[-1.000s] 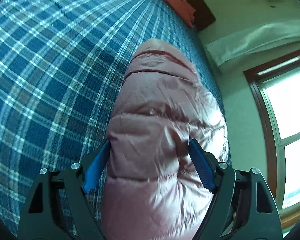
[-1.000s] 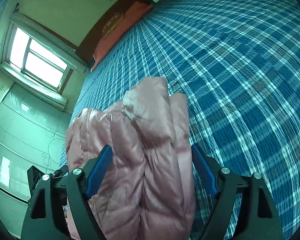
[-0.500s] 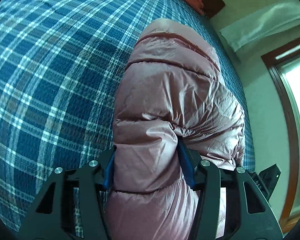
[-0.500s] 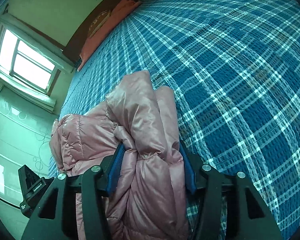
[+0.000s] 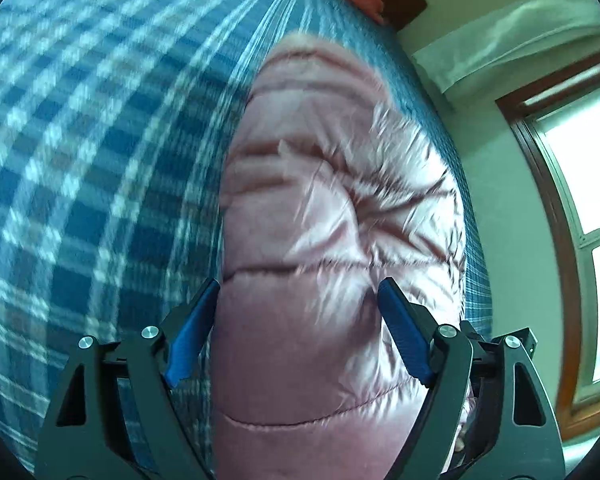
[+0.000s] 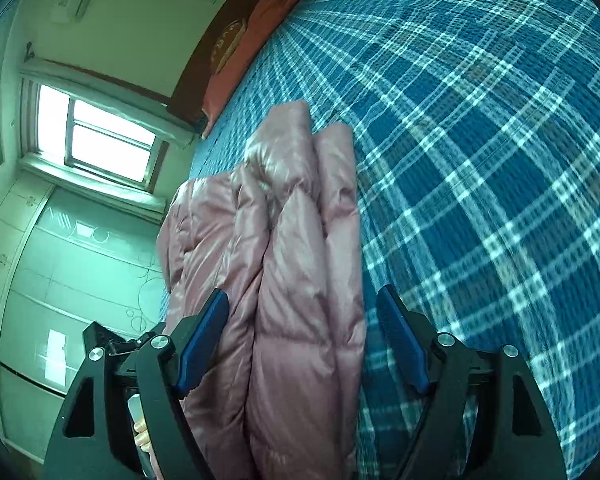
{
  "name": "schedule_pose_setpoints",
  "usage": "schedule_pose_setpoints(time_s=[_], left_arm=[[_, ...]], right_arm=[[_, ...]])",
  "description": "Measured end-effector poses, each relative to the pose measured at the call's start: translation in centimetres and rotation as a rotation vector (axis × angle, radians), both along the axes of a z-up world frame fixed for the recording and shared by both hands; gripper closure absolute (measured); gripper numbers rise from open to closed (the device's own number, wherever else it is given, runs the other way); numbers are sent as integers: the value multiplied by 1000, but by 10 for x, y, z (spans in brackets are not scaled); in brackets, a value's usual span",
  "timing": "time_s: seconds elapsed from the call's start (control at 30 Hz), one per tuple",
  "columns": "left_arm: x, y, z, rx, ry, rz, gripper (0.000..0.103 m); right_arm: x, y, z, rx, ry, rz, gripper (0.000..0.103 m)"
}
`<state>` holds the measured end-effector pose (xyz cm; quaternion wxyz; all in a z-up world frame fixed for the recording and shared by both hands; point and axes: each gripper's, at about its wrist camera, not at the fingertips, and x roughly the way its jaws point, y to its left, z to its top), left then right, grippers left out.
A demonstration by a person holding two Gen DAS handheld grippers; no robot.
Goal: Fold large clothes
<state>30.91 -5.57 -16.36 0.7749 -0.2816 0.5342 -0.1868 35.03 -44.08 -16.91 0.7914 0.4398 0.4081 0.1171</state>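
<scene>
A pink quilted down jacket (image 5: 332, 216) lies bunched on the blue plaid bedspread (image 5: 80, 152). My left gripper (image 5: 298, 284) is open, its blue pads either side of the jacket's near end without pinching it. In the right wrist view the jacket (image 6: 284, 240) shows as thick folded layers. My right gripper (image 6: 302, 296) is open, the jacket's folds lying between its spread fingers, nearer the left pad. The left wrist view is motion-blurred.
The plaid bedspread (image 6: 480, 140) stretches wide to the right of the jacket. A red pillow (image 6: 244, 52) and dark headboard lie at the far end. A window (image 5: 588, 184) and wall are right of the bed edge. A pale wardrobe (image 6: 60, 264) stands beyond the jacket.
Half a second ago both grippers were shut on the jacket. Both have now opened and let it go; the jacket rests on the bed.
</scene>
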Motion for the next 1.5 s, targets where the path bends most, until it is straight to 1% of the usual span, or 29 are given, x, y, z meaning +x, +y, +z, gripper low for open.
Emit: schedule_pose_setpoints(time_s=[0.07,0.13,0.17,0.2,0.27,0.3,0.33,0.37,0.4,0.43,0.5,0.6,0.7,0.87,0.93,1.1,1.2,1.3,1.37,1.5], left_arm=[[0,-1,-8,-33,28,17,22],[0,-1,-11,-59,30,12,22],[-1,0,-13,-62,28,11,22],[-2,-1,-15,-65,31,16,22],[-3,-1,-18,-69,30,21,22],[-3,-4,-17,-62,23,23,25],[-5,-4,-17,-59,16,22,32],[-7,-5,-15,-49,5,23,35],[-7,-10,-14,-39,-5,25,40],[-14,-7,-14,-36,-14,24,45],[-18,-9,-10,-24,-40,22,51],[-23,-13,0,3,-83,10,57],[-26,-11,12,19,-124,5,61],[-20,6,35,34,-183,24,63],[-15,18,44,39,-205,41,63],[9,62,63,64,-243,97,63],[27,87,71,92,-266,124,63],[45,108,74,105,-271,149,63],[56,127,69,108,-263,169,63],[73,155,47,116,-215,197,63]], right_arm=[[0,9,1,11,-6,32,26],[-2,18,1,17,-6,67,25],[-2,24,2,-3,-8,73,24],[-17,28,2,-14,-12,73,24],[-17,32,-1,11,-21,67,25],[-16,35,-2,16,-24,73,26],[-17,38,-1,12,-30,74,27],[-17,42,0,15,-34,76,35],[-18,45,-2,25,-33,77,42],[-19,47,-4,34,-36,67,44],[-22,53,-4,40,-46,59,53],[-30,55,-3,63,-63,39,59],[-37,60,4,51,-89,31,63],[-29,81,20,64,-137,36,66],[-20,89,24,72,-152,45,66],[19,130,30,105,-181,91,67],[44,156,34,127,-192,121,67],[71,185,36,142,-196,156,67],[91,201,36,148,-188,173,67],[114,222,19,142,-147,194,67]])
